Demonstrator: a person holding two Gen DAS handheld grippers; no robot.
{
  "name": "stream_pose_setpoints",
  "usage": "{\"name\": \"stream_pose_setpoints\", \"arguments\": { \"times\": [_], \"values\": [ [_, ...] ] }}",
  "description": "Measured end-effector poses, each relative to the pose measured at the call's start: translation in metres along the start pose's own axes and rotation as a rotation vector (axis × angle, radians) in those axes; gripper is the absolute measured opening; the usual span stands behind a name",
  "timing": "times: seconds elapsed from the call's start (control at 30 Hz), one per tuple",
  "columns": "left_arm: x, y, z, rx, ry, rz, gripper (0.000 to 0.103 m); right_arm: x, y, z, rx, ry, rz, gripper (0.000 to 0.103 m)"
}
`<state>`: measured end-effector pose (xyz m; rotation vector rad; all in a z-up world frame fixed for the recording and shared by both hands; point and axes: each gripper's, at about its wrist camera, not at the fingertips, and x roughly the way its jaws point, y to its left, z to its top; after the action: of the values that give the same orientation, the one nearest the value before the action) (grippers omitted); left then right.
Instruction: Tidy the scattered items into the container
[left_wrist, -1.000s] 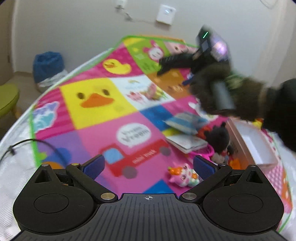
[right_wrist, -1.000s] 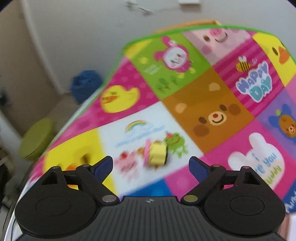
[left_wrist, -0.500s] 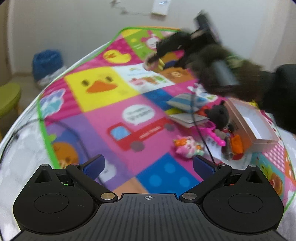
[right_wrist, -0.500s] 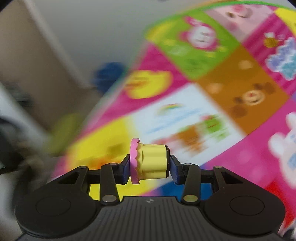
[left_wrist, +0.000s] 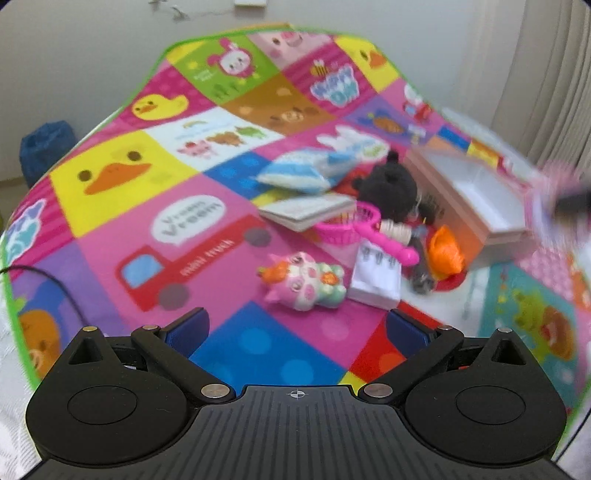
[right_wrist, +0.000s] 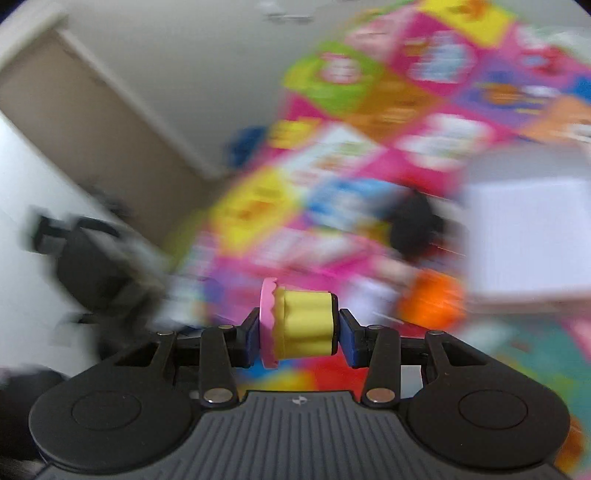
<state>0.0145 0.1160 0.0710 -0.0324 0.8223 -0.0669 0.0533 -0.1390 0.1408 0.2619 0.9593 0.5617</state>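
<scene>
Bright patchwork cartoon play mat on the floor, prints reading "Vroom Vroom", "mini truck", "HAPPY DAY". Right hand-held gripper clamped on a ribbed yellow toy cupcake with a scalloped pink rim, lower centre; background motion-blurred. Left hand-held gripper spread apart, holding nothing. Open white-lined cardboard box mid right, right edge smeared. Glossy pink-and-green cat figurine centre.
</scene>
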Motion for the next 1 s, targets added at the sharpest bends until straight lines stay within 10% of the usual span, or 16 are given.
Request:
{"name": "stream_pose_setpoints", "arguments": {
  "times": [0.13, 0.43, 0.5, 0.63, 1.0],
  "values": [
    [0.032, -0.018, -0.002, 0.113, 0.021, 0.065, 0.103, -0.003, -0.010, -0.060, -0.199, -0.042, -0.262, 0.042],
    [0.072, -0.033, 0.012, 0.232, -0.022, 0.157, 0.102, -0.013, -0.025, -0.120, -0.108, -0.009, -0.268, 0.042],
    [0.075, -0.031, 0.015, 0.239, -0.017, 0.172, 0.079, -0.015, -0.022, -0.122, -0.118, -0.026, -0.261, 0.043],
    [0.062, -0.032, 0.011, 0.267, -0.024, 0.155, 0.078, -0.013, -0.018, -0.125, -0.174, -0.058, -0.261, 0.053],
    [-0.010, -0.129, -0.047, 0.601, -0.047, -0.261, 0.080, -0.001, -0.001, -0.156, -0.410, -0.041, -0.337, 0.070]
  ]
}}
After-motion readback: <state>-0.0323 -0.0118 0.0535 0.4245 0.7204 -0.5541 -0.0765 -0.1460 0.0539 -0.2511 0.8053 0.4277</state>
